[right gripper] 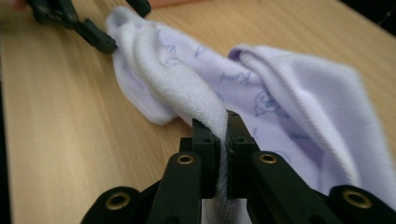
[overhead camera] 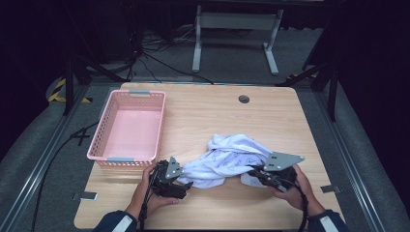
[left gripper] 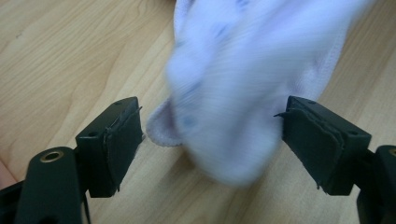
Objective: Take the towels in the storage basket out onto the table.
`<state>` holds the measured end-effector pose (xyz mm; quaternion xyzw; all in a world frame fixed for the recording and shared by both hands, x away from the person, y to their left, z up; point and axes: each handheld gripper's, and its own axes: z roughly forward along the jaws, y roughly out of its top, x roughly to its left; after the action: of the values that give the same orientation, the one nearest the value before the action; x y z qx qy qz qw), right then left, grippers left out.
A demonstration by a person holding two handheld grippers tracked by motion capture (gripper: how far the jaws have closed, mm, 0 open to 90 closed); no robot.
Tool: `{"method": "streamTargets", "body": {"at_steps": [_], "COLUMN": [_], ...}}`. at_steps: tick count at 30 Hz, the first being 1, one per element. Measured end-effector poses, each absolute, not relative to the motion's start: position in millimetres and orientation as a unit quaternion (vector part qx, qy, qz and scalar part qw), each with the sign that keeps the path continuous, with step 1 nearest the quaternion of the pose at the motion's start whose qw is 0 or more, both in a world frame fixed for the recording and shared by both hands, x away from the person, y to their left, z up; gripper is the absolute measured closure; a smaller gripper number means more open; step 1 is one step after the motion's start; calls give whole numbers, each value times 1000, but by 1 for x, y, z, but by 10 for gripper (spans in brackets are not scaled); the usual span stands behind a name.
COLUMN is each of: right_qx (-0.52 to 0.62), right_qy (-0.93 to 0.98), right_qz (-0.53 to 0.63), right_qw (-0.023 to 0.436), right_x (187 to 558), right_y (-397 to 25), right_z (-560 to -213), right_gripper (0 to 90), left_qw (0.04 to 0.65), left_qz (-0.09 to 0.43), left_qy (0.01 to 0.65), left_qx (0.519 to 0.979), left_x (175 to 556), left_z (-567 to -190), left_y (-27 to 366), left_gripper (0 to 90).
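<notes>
Near the table's (overhead camera: 203, 116) front edge, at about 6 o'clock, a white cloth (overhead camera: 232, 157) printed with small blue figures lay bunched between the person's 2 hands. It looked light, soft and limp, so it would likely sag, fold and slide on the smooth wood rather than hold any shape; a hemmed edge or corner seemed the surest place to pinch it, since the loose middle would only gather into a wad.

The right gripper (right gripper: 223, 140) had its jaws pressed together on a rolled fold of the cloth, at the bundle's 4 o'clock end. In the right gripper view that fold ran up from between the jaws and away toward the other tool.

The left gripper (left gripper: 210, 144) stood at the bundle's 8 o'clock end with its jaws wide apart. A blurred lobe of cloth (left gripper: 243, 93) hung between them, touching neither pad as far as could be told.

A pink basket (overhead camera: 130, 159) sat at 10 o'clock, just beside the left hand (overhead camera: 145, 191).
</notes>
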<state>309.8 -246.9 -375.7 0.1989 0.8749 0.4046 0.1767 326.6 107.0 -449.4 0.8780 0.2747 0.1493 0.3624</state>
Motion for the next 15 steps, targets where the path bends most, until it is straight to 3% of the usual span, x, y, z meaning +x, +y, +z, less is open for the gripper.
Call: {"method": "streamTargets", "body": {"at_steps": [6, 7, 9, 11, 13, 15], "right_qx": [166, 156, 152, 165, 172, 197], "right_qy": [901, 925, 932, 952, 953, 954], "right_qz": [383, 335, 320, 256, 247, 226], "right_qw": [116, 82, 79, 35, 34, 27], "right_x": [284, 276, 274, 272, 273, 277], "right_y": [-274, -282, -285, -296, -299, -306], "right_z": [-370, -378, -381, -394, -396, -404], "right_gripper": [858, 854, 853, 821, 819, 736], "left_qw": [372, 368, 366, 381, 389, 399], "left_qz": [142, 148, 141, 140, 146, 153], "left_qy": [282, 277, 270, 263, 261, 256], "left_qx": [873, 875, 879, 875, 871, 867], "left_x": [323, 323, 324, 324, 323, 323], "left_z": [-443, -444, -445, -440, -433, -427], "left_y": [113, 112, 109, 108, 109, 111], "left_gripper": [218, 235, 233, 238, 235, 237]}}
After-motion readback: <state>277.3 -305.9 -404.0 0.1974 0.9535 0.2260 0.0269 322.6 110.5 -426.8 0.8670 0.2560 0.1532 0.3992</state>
